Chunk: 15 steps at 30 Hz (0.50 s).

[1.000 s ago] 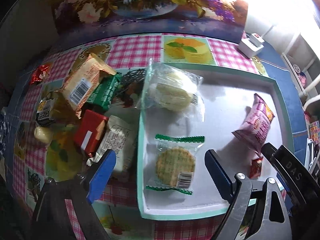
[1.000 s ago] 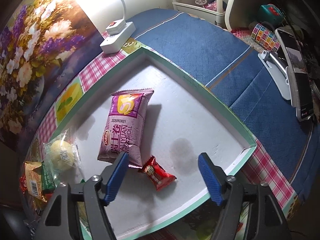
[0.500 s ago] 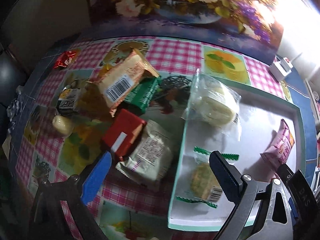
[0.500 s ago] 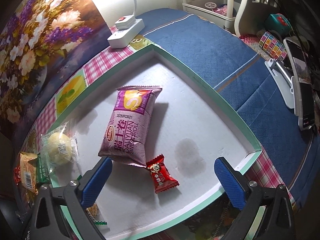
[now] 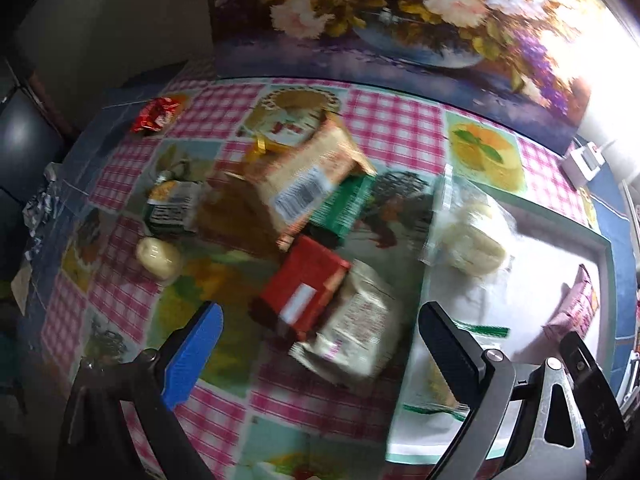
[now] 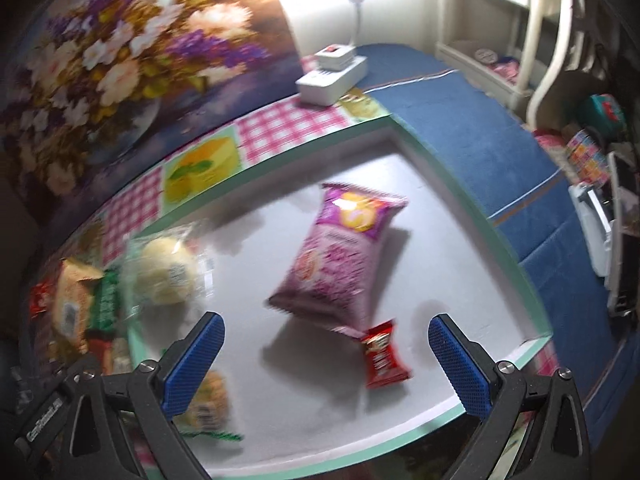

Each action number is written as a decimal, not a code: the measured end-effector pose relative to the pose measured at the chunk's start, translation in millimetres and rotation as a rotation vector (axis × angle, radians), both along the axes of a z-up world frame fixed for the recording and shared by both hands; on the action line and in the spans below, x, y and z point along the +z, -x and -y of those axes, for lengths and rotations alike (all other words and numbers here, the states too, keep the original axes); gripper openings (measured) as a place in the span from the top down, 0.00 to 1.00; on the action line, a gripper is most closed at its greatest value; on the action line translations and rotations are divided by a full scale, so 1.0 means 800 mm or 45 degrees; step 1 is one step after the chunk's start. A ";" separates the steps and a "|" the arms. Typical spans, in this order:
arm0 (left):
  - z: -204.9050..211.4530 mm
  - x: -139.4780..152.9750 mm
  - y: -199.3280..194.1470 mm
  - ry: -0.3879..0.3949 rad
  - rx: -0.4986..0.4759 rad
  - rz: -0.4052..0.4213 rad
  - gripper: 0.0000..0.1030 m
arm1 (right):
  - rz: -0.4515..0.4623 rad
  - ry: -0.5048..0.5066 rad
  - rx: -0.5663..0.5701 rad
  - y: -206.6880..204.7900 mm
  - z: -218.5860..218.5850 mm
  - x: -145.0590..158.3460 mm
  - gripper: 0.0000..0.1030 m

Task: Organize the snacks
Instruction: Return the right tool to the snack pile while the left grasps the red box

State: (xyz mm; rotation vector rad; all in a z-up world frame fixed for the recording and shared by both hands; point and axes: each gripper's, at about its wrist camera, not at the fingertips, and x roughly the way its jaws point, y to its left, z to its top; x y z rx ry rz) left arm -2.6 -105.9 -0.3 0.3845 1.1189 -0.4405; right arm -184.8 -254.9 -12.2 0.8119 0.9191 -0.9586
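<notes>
My left gripper (image 5: 320,344) is open and empty above a pile of loose snacks on the checked cloth: a red box (image 5: 304,300), a pale grey packet (image 5: 352,332), a tan packet (image 5: 304,176) and a green one (image 5: 344,204). To the right lies the white tray with a mint rim (image 5: 416,312). My right gripper (image 6: 326,360) is open and empty over that tray (image 6: 512,256). In the tray lie a pink bag (image 6: 340,256), a small red packet (image 6: 382,356), a bagged pale bun (image 6: 166,272) and a cracker packet (image 6: 208,400).
A yellow candy (image 5: 158,256), a dark packet (image 5: 172,208) and a red wrapper (image 5: 156,118) lie further left on the cloth. A flower picture (image 5: 400,20) stands at the back. A white power strip (image 6: 332,76) and blue cloth (image 6: 460,120) lie beyond the tray.
The left gripper has swung left, from over the tray to over the loose pile. Both grippers' jaws have spread wider. The right gripper has rolled and shifted a little above the tray.
</notes>
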 end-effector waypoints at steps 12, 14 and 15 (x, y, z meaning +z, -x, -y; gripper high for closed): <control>-0.077 0.015 -0.072 -0.023 0.193 0.057 0.04 | 0.024 -0.028 0.298 -0.068 -0.069 0.012 0.00; -0.089 0.016 -0.078 -0.011 0.216 0.045 0.04 | 0.027 -0.038 0.349 -0.080 -0.081 0.011 0.00; -0.097 0.017 -0.084 -0.001 0.230 0.037 0.04 | 0.026 -0.042 0.373 -0.085 -0.087 0.011 0.00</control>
